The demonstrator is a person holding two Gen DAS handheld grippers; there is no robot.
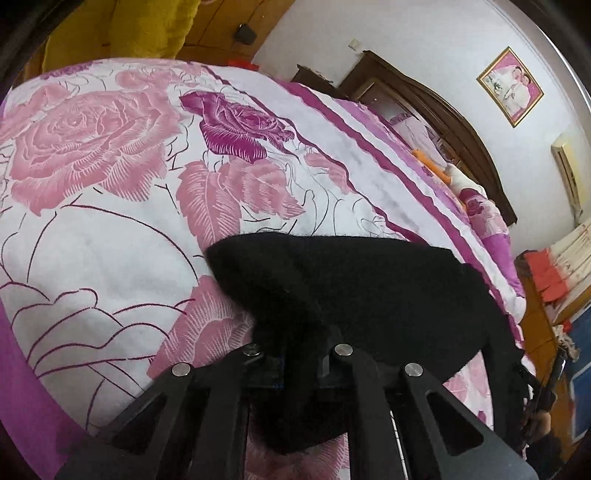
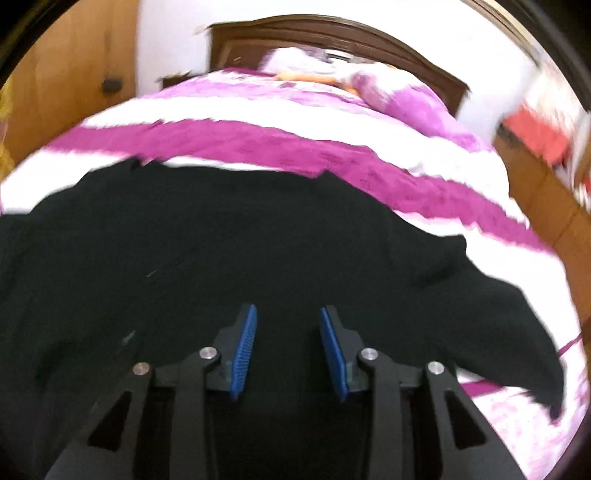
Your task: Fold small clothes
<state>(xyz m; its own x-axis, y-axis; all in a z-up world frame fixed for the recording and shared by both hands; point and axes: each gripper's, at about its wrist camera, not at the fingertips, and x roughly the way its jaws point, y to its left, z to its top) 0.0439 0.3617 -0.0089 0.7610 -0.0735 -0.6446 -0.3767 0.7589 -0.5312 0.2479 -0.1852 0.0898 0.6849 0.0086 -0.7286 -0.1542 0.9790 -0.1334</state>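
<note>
A black knit garment (image 1: 369,291) lies on a bed with a pink and purple rose bedspread (image 1: 92,166). My left gripper (image 1: 301,343) is shut on a bunched edge of the black garment and lifts it slightly; the fingertips are hidden in the cloth. In the right wrist view the garment (image 2: 221,240) spreads flat across the bedspread (image 2: 258,147), one sleeve trailing to the right (image 2: 517,332). My right gripper (image 2: 288,343) is open just above the cloth, its blue pads (image 2: 243,350) apart with nothing between them.
A dark wooden headboard (image 2: 332,33) and pillows (image 2: 399,96) are at the far end of the bed. A wooden wardrobe (image 2: 74,74) stands at the left. Red items (image 1: 546,277) sit on furniture at the right. A framed picture (image 1: 511,86) hangs on the wall.
</note>
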